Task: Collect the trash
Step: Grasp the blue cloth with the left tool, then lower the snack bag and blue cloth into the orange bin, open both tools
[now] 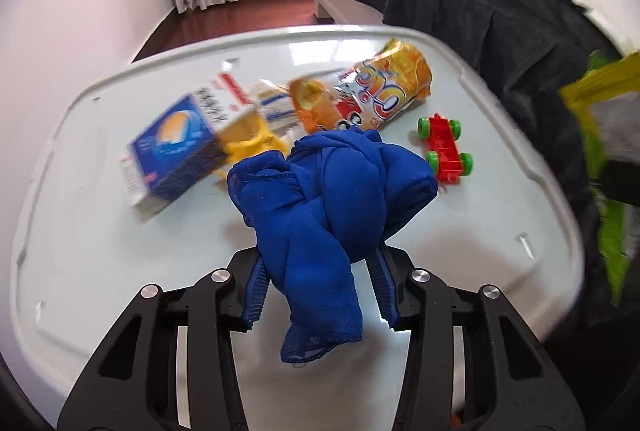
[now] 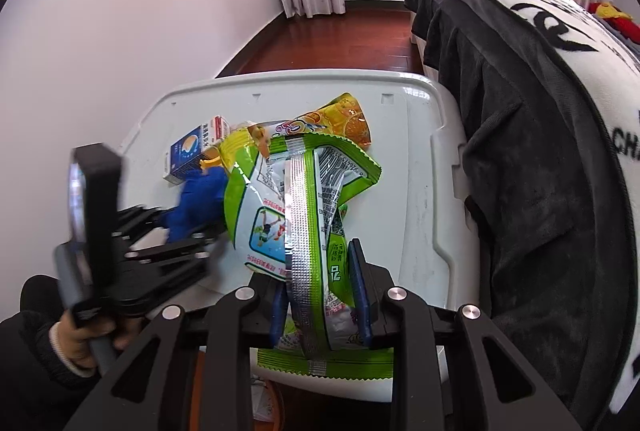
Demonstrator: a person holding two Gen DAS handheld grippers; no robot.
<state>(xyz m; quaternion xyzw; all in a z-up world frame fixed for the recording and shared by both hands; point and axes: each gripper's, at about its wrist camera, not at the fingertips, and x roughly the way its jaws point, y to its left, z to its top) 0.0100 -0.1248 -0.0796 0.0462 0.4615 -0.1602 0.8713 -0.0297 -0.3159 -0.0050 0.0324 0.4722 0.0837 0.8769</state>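
Note:
My left gripper is shut on a crumpled blue cloth, whose bunched part stands above the white table and whose tail hangs down between the pads. Behind the cloth lie an orange snack bag, a blue and white carton and a yellow wrapper. My right gripper is shut on a green and silver snack bag, held upright over the table's near side. The right wrist view also shows the left gripper with the blue cloth at the left.
A red toy car with green wheels sits to the right of the cloth. A bed with a black skirt runs along the table's right edge. A white wall stands to the left. A person's hand grasps the left gripper's handle.

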